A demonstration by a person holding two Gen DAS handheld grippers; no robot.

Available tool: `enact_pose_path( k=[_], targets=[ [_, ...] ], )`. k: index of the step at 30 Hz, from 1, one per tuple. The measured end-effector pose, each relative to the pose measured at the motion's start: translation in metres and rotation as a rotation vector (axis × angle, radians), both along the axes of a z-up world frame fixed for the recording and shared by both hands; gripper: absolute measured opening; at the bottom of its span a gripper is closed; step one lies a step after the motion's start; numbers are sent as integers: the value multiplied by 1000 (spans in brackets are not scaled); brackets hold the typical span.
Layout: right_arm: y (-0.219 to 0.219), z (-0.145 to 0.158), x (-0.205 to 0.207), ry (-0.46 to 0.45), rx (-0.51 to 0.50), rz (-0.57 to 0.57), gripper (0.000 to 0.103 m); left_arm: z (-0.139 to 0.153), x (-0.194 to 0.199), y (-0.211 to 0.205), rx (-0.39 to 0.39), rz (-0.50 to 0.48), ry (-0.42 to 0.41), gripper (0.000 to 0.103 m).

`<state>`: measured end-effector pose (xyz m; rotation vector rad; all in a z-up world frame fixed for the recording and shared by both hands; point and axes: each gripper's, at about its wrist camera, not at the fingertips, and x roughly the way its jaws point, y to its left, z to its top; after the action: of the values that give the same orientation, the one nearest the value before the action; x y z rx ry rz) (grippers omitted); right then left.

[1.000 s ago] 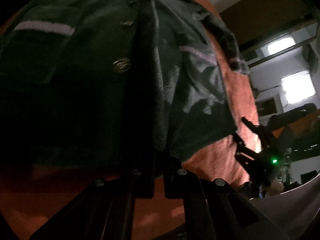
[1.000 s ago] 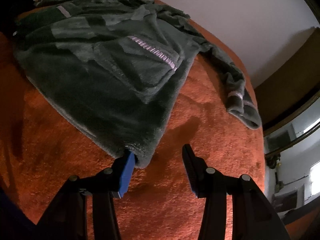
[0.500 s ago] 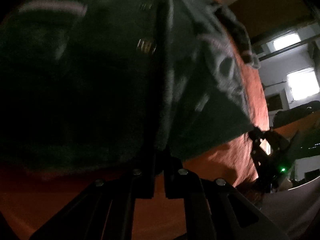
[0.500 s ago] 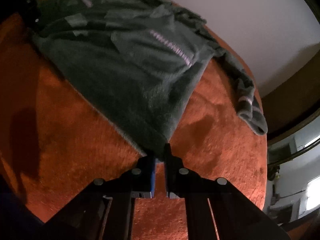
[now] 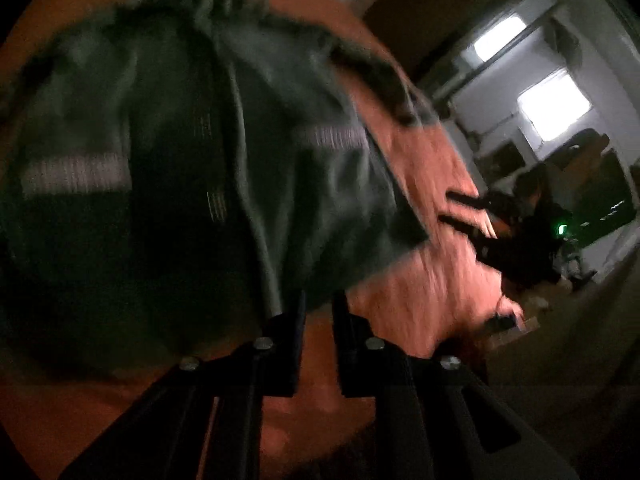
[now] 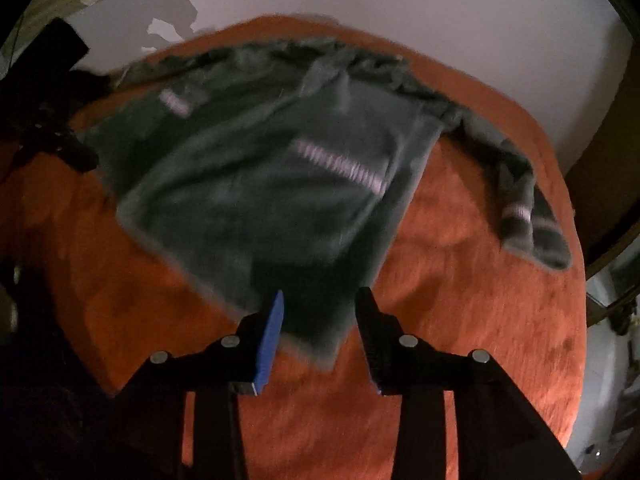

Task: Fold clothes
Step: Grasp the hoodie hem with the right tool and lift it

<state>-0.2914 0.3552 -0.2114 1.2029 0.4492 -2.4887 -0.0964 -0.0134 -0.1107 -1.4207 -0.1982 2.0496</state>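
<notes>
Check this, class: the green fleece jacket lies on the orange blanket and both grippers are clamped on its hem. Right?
Not quite. The right gripper is open, its jaws apart over the hem of the green fleece jacket, per the right wrist view. The left gripper does clamp it, on the orange blanket.

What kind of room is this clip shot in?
Probably a bedroom or similar room at home, dimly lit. A green fleece jacket lies spread on an orange plush blanket that looks like a bed cover, set against a plain white wall; bright windows show off to the side.

Green jacket [image 6: 256, 184] = matt plush fleece; orange cover [image 6: 460, 280] fuzzy cloth, also matt.
</notes>
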Motion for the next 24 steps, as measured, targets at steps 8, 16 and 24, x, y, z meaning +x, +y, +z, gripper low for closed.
enact_pose_path(
  k=[8, 16, 24],
  targets=[
    [-36, -26, -97, -153, -142, -124, 45, -20, -142, 53, -60, 112, 168, 49],
    [7, -41, -94, -251, -208, -247, 45, -99, -188, 4, -79, 347, 6, 49],
    [72, -40, -89, -318, -352, -374, 45, -16, -122, -27, -21, 279, 172, 49]
  ],
)
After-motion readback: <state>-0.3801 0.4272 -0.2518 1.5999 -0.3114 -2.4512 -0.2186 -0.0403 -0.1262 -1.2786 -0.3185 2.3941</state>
